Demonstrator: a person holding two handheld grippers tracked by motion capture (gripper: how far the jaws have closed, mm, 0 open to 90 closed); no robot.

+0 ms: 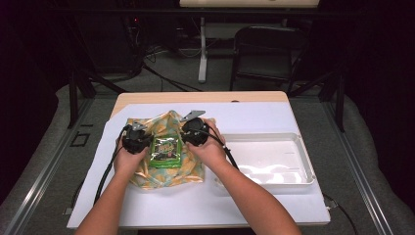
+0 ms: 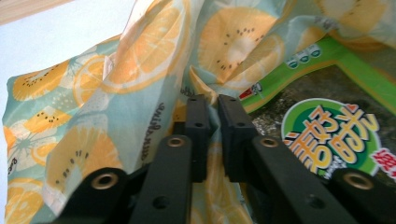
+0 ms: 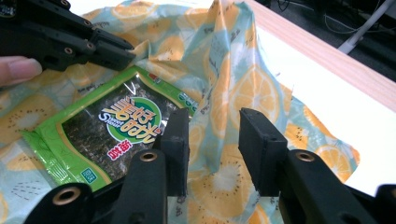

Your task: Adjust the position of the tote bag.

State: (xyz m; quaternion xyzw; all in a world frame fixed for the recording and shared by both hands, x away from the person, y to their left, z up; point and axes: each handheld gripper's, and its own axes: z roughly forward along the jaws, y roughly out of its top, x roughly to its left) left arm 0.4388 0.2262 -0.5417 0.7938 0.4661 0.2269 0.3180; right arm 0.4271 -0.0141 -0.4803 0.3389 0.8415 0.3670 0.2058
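A cloth (image 1: 169, 176) printed with orange slices lies spread on the white sheet, its far edge raised in folds. On its middle rests a green seaweed snack packet (image 1: 165, 152), also seen in the gripper views (image 2: 327, 135) (image 3: 112, 135). My left gripper (image 2: 211, 112) is at the packet's left (image 1: 136, 138), and its jaws pinch a fold of the cloth (image 2: 140, 70). My right gripper (image 3: 212, 140) is at the packet's right (image 1: 195, 131). Its jaws stand apart with a raised fold of cloth (image 3: 233, 93) between them, the pads not pressing on it.
A shallow white tray (image 1: 303, 171) sits on the table just right of the cloth. A white sheet (image 1: 254, 205) covers most of the wooden tabletop (image 1: 195, 97). Beyond the table stand a black chair (image 1: 264, 49), a table leg and cables.
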